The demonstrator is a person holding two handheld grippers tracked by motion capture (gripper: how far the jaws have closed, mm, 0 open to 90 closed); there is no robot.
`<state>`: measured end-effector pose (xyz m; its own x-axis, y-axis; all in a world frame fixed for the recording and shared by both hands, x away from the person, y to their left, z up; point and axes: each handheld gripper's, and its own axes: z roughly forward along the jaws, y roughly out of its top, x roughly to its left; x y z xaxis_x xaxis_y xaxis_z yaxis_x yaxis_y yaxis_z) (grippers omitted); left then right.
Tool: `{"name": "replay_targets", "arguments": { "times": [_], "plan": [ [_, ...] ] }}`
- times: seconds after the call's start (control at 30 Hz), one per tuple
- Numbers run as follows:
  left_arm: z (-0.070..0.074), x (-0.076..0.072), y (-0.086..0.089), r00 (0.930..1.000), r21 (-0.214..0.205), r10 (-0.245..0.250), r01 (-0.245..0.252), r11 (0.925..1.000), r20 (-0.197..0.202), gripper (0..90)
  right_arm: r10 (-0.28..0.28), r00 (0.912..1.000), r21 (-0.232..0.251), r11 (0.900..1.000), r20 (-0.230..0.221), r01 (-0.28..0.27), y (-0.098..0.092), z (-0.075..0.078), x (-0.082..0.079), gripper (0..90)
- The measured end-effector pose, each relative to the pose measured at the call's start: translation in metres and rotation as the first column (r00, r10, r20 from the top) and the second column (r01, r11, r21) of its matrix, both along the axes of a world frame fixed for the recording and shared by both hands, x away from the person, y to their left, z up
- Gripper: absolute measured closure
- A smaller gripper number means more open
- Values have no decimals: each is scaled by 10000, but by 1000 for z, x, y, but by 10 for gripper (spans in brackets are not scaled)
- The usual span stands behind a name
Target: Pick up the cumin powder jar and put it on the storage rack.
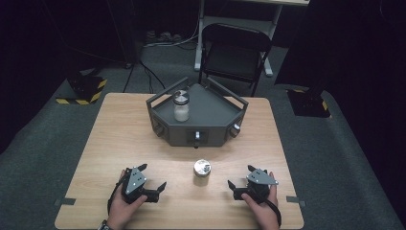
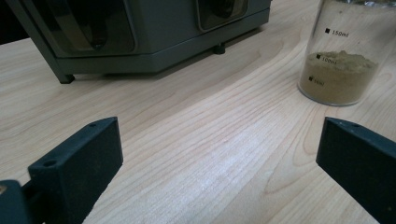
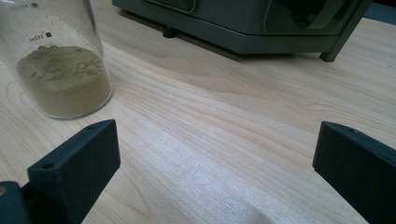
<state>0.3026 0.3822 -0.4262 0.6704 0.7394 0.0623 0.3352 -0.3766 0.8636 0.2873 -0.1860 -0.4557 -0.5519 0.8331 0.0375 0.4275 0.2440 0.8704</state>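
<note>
Glass jar (image 1: 202, 173) at lower centre of the counter (image 1: 115, 143), part-filled with tan powder, looks light, rigid, slippery, breakable; grip mid-wall; both grippers' fingers spread, empty.

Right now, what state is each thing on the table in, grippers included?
Near jar: upright on the table, lid on, part full of tan powder, between the grippers, untouched.
Far jar: upright on the grey stand, lid on, white contents.
Left gripper: open, holding nothing, resting on the table.
Right gripper: open, holding nothing, resting on the table.
</note>
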Motion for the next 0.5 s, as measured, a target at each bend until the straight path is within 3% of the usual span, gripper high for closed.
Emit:
{"name": "replay_targets", "arguments": {
  "times": [0.13, 0.5],
  "plan": [
    [0, -2, 2, 10000, -82, 38, -38, 10000, -60, 8, 7, 9999, 13, 10000, -158, -7, 0, 1, 3, 5],
    [2, 3, 6, 9990, -139, -313, 308, 9994, -321, 7, -89, 9999, 157, 9998, 110, 87, 0, 3, -1, 5]
  ]
}}
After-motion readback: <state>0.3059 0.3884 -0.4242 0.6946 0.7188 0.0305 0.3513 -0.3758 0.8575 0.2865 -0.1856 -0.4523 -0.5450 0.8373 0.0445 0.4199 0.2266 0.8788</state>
